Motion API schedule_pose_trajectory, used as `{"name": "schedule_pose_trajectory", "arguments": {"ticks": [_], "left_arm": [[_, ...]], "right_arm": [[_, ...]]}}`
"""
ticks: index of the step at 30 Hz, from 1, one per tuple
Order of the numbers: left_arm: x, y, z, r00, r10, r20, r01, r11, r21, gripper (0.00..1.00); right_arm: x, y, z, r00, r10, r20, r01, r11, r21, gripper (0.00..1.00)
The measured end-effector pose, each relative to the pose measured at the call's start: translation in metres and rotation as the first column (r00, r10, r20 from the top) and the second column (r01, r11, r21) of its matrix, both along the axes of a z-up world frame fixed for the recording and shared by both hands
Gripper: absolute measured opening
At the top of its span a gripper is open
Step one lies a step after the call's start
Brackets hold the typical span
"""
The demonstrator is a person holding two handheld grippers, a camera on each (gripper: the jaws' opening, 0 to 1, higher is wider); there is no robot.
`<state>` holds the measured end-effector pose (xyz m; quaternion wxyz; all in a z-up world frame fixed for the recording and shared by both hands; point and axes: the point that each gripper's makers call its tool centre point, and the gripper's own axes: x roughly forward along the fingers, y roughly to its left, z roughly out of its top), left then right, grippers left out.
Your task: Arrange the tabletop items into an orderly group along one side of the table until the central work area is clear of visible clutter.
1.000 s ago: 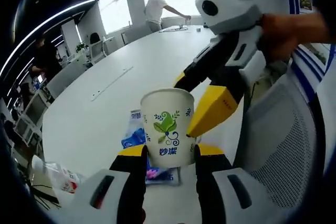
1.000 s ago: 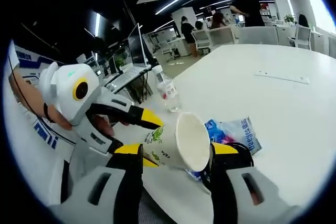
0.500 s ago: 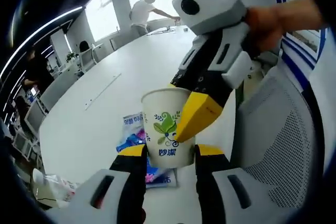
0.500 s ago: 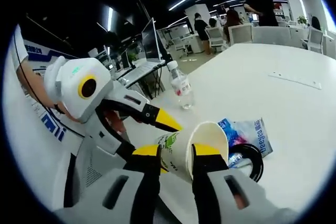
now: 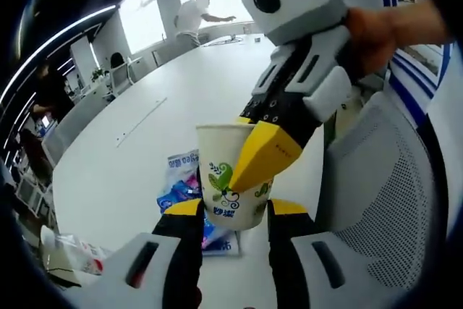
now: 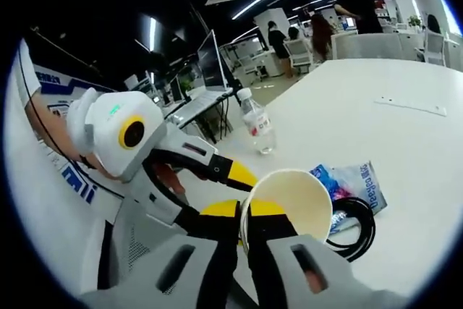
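Observation:
A white paper cup [image 5: 230, 182] with a green leaf print hangs slightly tilted above the table edge. My left gripper [image 5: 235, 211] is shut on its lower body, one yellow jaw on each side. My right gripper [image 5: 264, 157] reaches in from the upper right, a yellow jaw lying over the cup's rim. In the right gripper view, the right gripper [image 6: 244, 211] is shut on the near wall of the cup [image 6: 293, 197], whose open mouth faces the camera. The left gripper [image 6: 221, 192] comes in from the left there, its lower jaw hidden.
On the white table [image 5: 145, 128] lie a blue snack packet [image 5: 181, 179] and a water bottle [image 5: 72, 247]. In the right gripper view, a black cable [image 6: 354, 226] lies by the packet [image 6: 354, 182] and the bottle [image 6: 258, 124]. A mesh chair [image 5: 391, 200] is at the right. People stand far off.
My right gripper's jaws went from wide open around the cup to shut on its rim. The cup tilted a little. The left gripper kept its hold.

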<state>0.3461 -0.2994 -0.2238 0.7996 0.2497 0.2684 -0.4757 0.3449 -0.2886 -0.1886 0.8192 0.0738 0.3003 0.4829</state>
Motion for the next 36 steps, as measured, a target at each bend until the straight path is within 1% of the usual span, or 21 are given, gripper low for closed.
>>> {"name": "schedule_pose_trajectory", "arguments": {"ticks": [4, 9, 13, 21, 28, 36], "left_arm": [[0.001, 0.004, 0.002, 1.0, 0.009, 0.009, -0.009, 1.0, 0.001, 0.34], [0.002, 0.011, 0.003, 0.999, 0.036, 0.001, -0.036, 0.999, -0.016, 0.34], [0.003, 0.015, 0.002, 0.999, 0.046, 0.004, -0.046, 0.999, -0.013, 0.34], [0.004, 0.022, 0.004, 0.996, 0.088, -0.001, -0.088, 0.996, -0.029, 0.34], [0.006, 0.031, 0.004, 0.987, 0.159, -0.026, -0.16, 0.984, -0.071, 0.34], [0.006, 0.041, 0.003, 0.976, 0.214, -0.051, -0.218, 0.971, -0.101, 0.35]], "right_arm": [[0.001, 0.003, 0.001, 1.0, -0.009, -0.007, 0.009, 1.0, 0.008, 0.0], [0.001, 0.011, 0.003, 1.0, -0.001, 0.001, 0.001, 1.0, 0.007, 0.0], [0.002, 0.016, 0.003, 1.0, 0.004, 0.004, -0.004, 1.0, 0.005, 0.0], [0.002, 0.022, 0.005, 1.0, 0.015, 0.011, -0.015, 1.0, 0.001, 0.0], [0.004, 0.026, 0.006, 1.0, 0.005, 0.018, -0.005, 1.0, 0.004, 0.0], [0.005, 0.036, 0.006, 1.0, 0.01, 0.022, -0.01, 1.0, -0.003, 0.0]]}}
